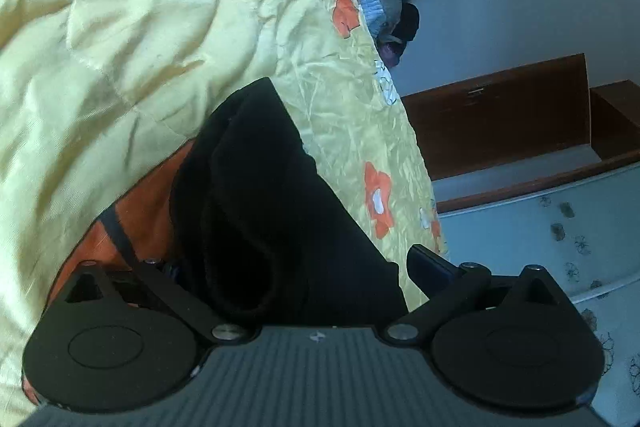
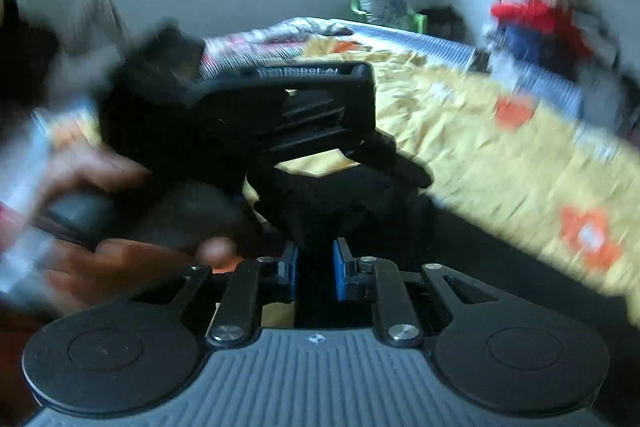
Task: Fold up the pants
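Black pants (image 2: pixel 320 203) sit pinched between the right gripper's (image 2: pixel 316 267) narrowed blue pads, likely to lift an edge for folding; the left gripper (image 1: pixel 288 267) stands wide around bunched pants (image 1: pixel 260 187), which lie on the yellow quilt (image 1: pixel 140 27).
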`<state>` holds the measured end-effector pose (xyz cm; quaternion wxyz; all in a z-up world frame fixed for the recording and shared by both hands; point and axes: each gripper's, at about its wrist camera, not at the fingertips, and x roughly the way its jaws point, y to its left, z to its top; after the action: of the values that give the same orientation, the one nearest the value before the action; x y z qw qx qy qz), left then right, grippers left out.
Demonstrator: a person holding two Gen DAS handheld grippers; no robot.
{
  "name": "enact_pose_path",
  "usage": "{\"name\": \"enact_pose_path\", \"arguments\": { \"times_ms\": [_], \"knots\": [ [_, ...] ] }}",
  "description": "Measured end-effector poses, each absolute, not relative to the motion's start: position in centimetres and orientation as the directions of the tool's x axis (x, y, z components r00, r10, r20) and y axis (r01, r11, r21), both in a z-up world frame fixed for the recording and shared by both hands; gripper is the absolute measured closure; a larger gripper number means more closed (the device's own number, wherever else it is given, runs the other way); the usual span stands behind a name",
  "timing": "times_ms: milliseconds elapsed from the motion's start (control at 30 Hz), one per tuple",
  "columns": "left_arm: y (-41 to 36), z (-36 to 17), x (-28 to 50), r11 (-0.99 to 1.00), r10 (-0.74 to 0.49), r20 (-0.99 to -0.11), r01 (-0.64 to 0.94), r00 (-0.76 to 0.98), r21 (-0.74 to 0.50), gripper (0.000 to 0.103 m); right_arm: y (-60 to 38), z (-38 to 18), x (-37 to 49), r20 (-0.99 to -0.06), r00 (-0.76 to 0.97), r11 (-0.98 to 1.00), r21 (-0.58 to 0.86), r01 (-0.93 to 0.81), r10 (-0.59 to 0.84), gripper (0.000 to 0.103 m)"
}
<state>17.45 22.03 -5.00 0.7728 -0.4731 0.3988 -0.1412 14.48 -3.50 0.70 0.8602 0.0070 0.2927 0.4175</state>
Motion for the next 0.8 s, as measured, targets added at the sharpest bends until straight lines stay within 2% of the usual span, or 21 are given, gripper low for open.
{"name": "enact_pose_path", "arguments": {
  "times_ms": [67, 133, 167, 200, 233, 300, 333, 400, 433, 533, 633, 800],
  "knots": [
    [21.8, -4.9, 17.6, 0.523, -0.588, -0.489, -0.159, 0.645, -0.837, 0.004, -5.8, 0.7, 16.0, -0.473, 0.512, 0.684, 0.336, -0.647, 0.717, 0.086],
    [21.9, -4.8, 17.5, 0.534, -0.571, -0.499, -0.167, 0.651, -0.829, 0.01, -6.2, -0.5, 18.7, -0.589, 0.604, 0.83, 0.24, -0.504, 0.537, 0.086],
    [21.9, -4.8, 17.4, 0.546, -0.557, -0.51, -0.173, 0.656, -0.82, 0.018, -5.9, -1.3, 19.5, -0.649, 0.605, 0.866, 0.18, -0.467, 0.462, 0.083],
    [21.8, -4.7, 17.3, 0.566, -0.543, -0.522, -0.173, 0.657, -0.806, 0.028, -5.8, -1.4, 19.1, -0.651, 0.589, 0.854, 0.189, -0.485, 0.479, 0.083],
    [21.9, -4.6, 17.2, 0.585, -0.53, -0.534, -0.172, 0.658, -0.793, 0.034, -6.0, -0.9, 18.0, -0.607, 0.57, 0.811, 0.239, -0.533, 0.553, 0.083],
    [22.0, -4.7, 17.2, 0.619, -0.494, -0.568, -0.192, 0.659, -0.761, 0.066, -5.5, 0.0, 16.0, -0.556, 0.558, 0.766, 0.255, -0.591, 0.616, 0.083],
    [22.1, -4.8, 17.1, 0.634, -0.475, -0.585, -0.206, 0.657, -0.746, 0.069, -4.9, 0.0, 15.4, -0.555, 0.584, 0.777, 0.202, -0.597, 0.593, 0.083],
    [21.8, -4.4, 16.5, 0.657, -0.448, -0.581, -0.19, 0.679, -0.729, 0.081, -4.0, -0.5, 15.6, -0.57, 0.625, 0.803, 0.106, -0.587, 0.532, 0.083],
    [21.4, -3.9, 16.1, 0.686, -0.425, -0.584, -0.175, 0.692, -0.707, 0.081, -4.1, -0.8, 16.2, -0.584, 0.624, 0.813, 0.11, -0.572, 0.518, 0.083],
    [19.3, -1.5, 14.5, 0.785, -0.334, -0.578, -0.12, 0.745, -0.608, 0.082, -5.2, -1.3, 17.3, -0.561, 0.593, 0.802, 0.258, -0.538, 0.578, 0.083],
    [16.2, 1.5, 12.6, 0.865, -0.267, -0.529, -0.043, 0.805, -0.501, 0.083, -6.6, -1.3, 18.3, -0.543, 0.61, 0.813, 0.32, -0.486, 0.578, 0.083],
    [10.2, 5.3, 9.8, 0.929, -0.23, -0.443, 0.06, 0.867, -0.366, 0.083, -10.4, 0.1, 16.7, -0.441, 0.644, 0.778, 0.421, -0.467, 0.625, 0.083]
  ]
}}
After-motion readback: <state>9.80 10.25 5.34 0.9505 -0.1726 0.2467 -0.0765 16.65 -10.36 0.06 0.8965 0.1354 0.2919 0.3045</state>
